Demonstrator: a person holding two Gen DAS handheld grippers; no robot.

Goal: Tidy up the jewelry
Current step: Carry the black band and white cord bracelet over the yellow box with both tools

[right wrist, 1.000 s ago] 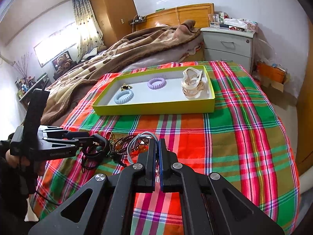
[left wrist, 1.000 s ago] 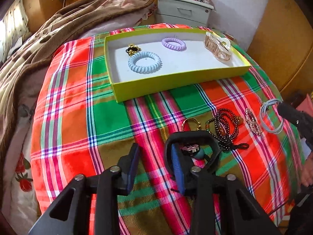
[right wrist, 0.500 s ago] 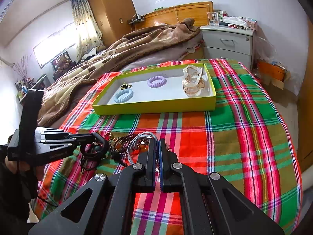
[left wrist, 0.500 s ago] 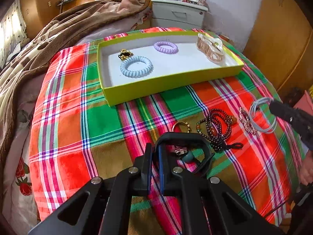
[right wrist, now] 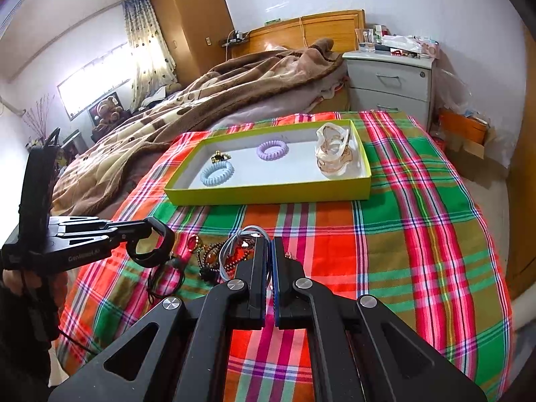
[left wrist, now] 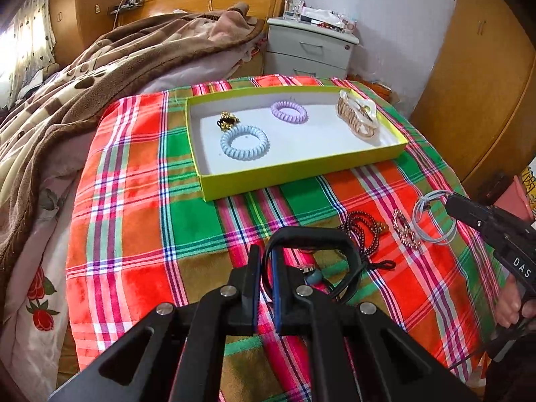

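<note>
My left gripper is shut on a thick black band and holds it just above the plaid cloth; from the right wrist view the black band hangs at the left gripper's tips with a thin cord trailing below. My right gripper is shut, and thin white hair ties run into its tips. Beside the white hair ties lie dark bead bracelets and a sparkly brooch. The lime tray further back holds a blue spiral tie, a purple spiral tie, a gold clip and a beige claw clip.
A brown blanket is heaped on the bed to the left. A grey nightstand stands behind the tray and a wooden wardrobe to the right. The plaid cloth drops away at the near and right edges.
My left gripper's jaws went from open to shut on the black band and lifted it slightly off the cloth. The right gripper stayed where it was.
</note>
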